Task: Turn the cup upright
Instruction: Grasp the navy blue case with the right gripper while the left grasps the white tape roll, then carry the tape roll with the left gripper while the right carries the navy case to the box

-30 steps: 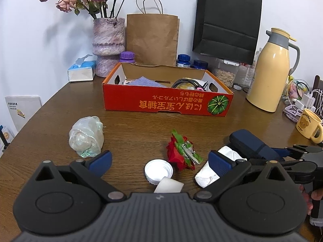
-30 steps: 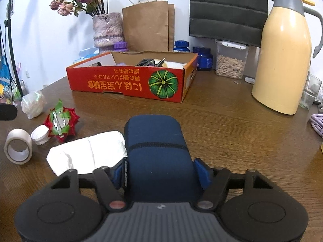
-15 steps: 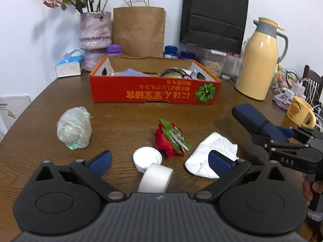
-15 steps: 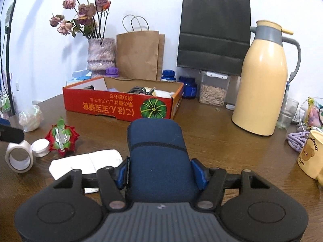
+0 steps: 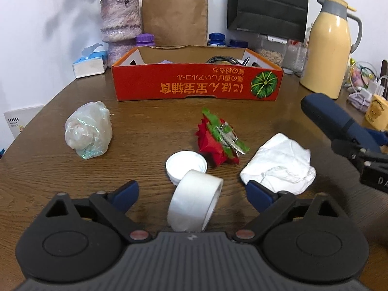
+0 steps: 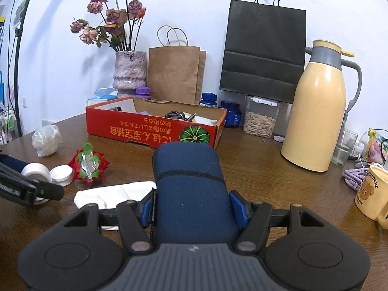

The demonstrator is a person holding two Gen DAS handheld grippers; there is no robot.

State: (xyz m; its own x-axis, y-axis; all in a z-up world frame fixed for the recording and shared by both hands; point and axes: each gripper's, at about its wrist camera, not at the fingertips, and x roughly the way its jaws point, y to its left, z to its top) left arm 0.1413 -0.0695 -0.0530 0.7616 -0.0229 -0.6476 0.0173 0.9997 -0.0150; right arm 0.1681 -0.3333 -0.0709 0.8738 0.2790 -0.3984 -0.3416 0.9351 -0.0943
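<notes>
The cup (image 6: 189, 189), in a dark blue fabric sleeve, is clamped between the blue pads of my right gripper (image 6: 192, 206). It lies along the fingers with its rounded end pointing away. In the left wrist view the cup (image 5: 334, 118) juts up to the left, clear of the table. My left gripper (image 5: 191, 190) hangs low over the table with its jaws closing. A white tape roll (image 5: 194, 201) stands on edge between them, and neither pad touches it. The same tape roll (image 6: 34, 169) shows behind the left gripper's finger (image 6: 46, 191) in the right wrist view.
On the brown table lie a crumpled white tissue (image 5: 278, 162), a red paper flower (image 5: 218, 143), a white lid (image 5: 185, 165) and a plastic-wrapped ball (image 5: 88, 129). A red cardboard box (image 5: 196, 82) stands behind them. A yellow thermos (image 6: 317, 118) and bear mug (image 6: 373, 194) stand to the right.
My left gripper has sunk toward the table and the tape roll now sits between its fingers. The right gripper has tilted up with the cup still held.
</notes>
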